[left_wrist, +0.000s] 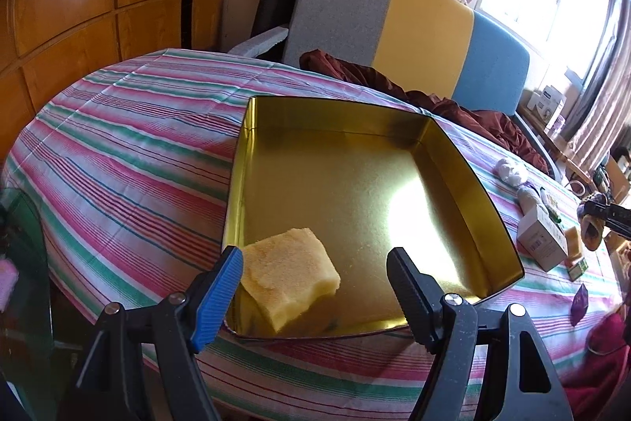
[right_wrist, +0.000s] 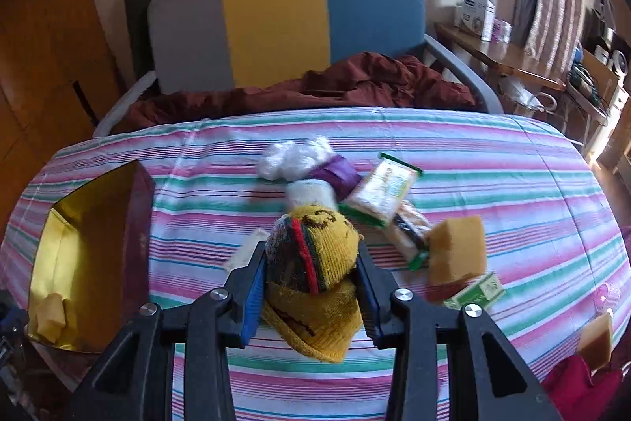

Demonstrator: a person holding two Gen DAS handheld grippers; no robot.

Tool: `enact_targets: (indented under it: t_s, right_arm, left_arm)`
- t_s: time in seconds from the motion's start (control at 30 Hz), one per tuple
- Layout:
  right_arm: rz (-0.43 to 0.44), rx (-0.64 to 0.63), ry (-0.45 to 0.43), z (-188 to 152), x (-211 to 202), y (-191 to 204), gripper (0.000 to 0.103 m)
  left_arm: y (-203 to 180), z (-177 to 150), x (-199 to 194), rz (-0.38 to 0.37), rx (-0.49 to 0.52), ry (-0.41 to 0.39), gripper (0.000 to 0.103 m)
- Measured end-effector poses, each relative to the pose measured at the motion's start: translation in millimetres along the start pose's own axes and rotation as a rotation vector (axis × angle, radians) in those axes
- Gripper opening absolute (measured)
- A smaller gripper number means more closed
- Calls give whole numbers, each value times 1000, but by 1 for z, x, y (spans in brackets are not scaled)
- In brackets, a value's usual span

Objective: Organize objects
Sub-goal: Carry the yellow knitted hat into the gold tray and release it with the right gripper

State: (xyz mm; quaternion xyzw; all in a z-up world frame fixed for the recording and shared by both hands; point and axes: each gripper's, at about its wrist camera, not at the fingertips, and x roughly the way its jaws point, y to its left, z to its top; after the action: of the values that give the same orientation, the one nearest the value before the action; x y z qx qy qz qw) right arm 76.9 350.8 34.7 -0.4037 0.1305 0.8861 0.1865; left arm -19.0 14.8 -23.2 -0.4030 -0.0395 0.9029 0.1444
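Tin (left_wrist: 453,160): one sponge (left_wrist: 290,273) inside. L gripper (left_wrist: 315,275): jaws apart, holding nothing. R gripper (right_wrist: 311,277): clamped on knit sock (right_wrist: 315,263).

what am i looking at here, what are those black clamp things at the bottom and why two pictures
Those clamps are hand-held grippers: a person holds one in each hand, with no robot arm behind them. Each carries a wide-angle camera looking along its two fingers, so you get one picture per hand.

The left view shows the left hand-held gripper open over a gold tin on a striped tablecloth. One yellow sponge lies in the tin's near corner.

The right view shows the right hand-held gripper shut on a yellow knitted cloth with dark and red stripes. Behind it on the cloth lies a pile still to sort: snack packets, another sponge, a small green box and white wadding. The same tin shows at the left edge.
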Motion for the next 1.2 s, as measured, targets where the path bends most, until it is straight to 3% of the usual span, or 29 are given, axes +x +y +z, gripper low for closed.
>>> enact_targets:
  t_s: [0.17, 0.37, 0.63, 0.77, 0.83, 0.87, 1.07, 1.2]
  right_arm:
    - [177, -170, 21, 0, 4, 95, 41]
    - [332, -300, 121, -19, 35, 197, 42]
    - [424, -409, 286, -59, 82, 285, 46]
    - [489, -427, 324, -72, 86, 297, 55]
    - [523, -430, 327, -74, 82, 296, 73]
    - [536, -423, 323, -74, 79, 292, 76]
    - [558, -350, 234, -63, 53, 259, 76]
    - [500, -298, 146, -50, 37, 225, 78]
  left_arm:
    - [16, 4, -7, 17, -42, -26, 79]
    - [38, 3, -10, 41, -88, -30, 80]
    - [60, -3, -8, 63, -135, -19, 80]
    - [67, -2, -7, 66, -150, -16, 80]
    - [68, -2, -6, 66, -152, -15, 80]
    - [68, -3, -6, 66, -152, -16, 81]
    - [60, 3, -10, 57, -133, -26, 81]
    - [47, 12, -13, 38, -88, -45, 81]
